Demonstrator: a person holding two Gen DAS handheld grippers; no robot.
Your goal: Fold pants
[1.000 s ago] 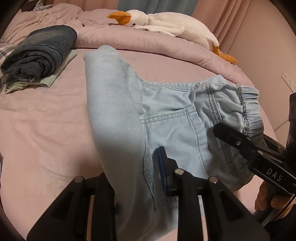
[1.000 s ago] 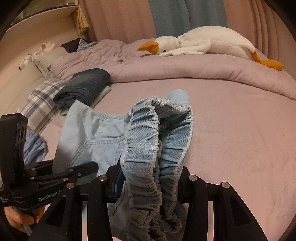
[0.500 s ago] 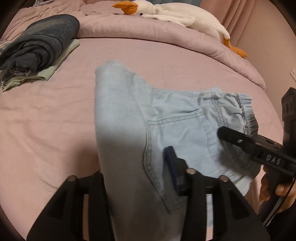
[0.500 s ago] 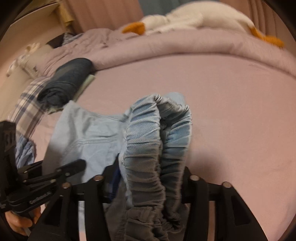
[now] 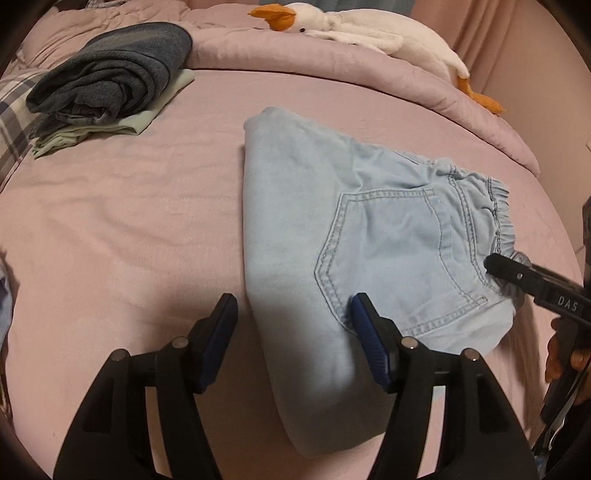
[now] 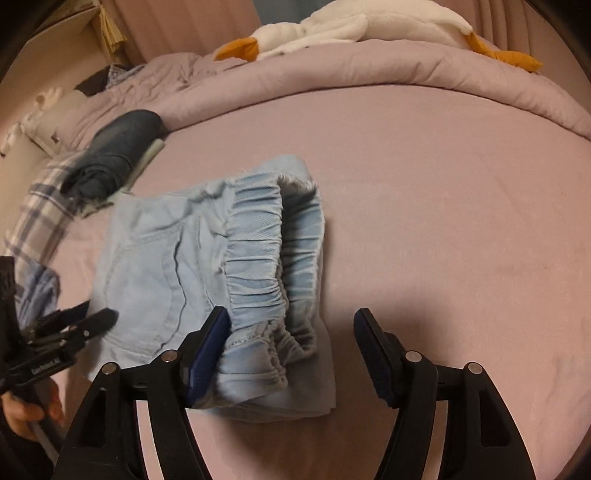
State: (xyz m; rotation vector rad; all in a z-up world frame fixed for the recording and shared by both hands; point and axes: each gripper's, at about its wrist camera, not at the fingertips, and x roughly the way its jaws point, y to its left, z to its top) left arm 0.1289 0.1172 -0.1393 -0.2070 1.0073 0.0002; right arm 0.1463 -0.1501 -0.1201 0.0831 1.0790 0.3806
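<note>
light-blue pants (image 5: 369,236) are lying folded on the pink bed sheet (image 5: 122,221), pocket side up. left gripper (image 5: 291,332) is hovering with fingers spread, holding nothing. right gripper (image 6: 291,343) is sitting at the elastic waistband (image 6: 273,258), fingers spread. folded dark jeans (image 5: 110,70) are resting well apart, near the plush goose (image 5: 354,29).

Light blue pants (image 5: 373,236), pink sheet (image 5: 129,221), dark blue folded jeans (image 5: 110,74), white-and-orange plush goose (image 5: 362,29).

The folded light-blue pants (image 5: 369,236) lie flat on the bed (image 5: 129,229), the left claw (image 5: 291,332) spread open above them, apparently not touching.
</note>
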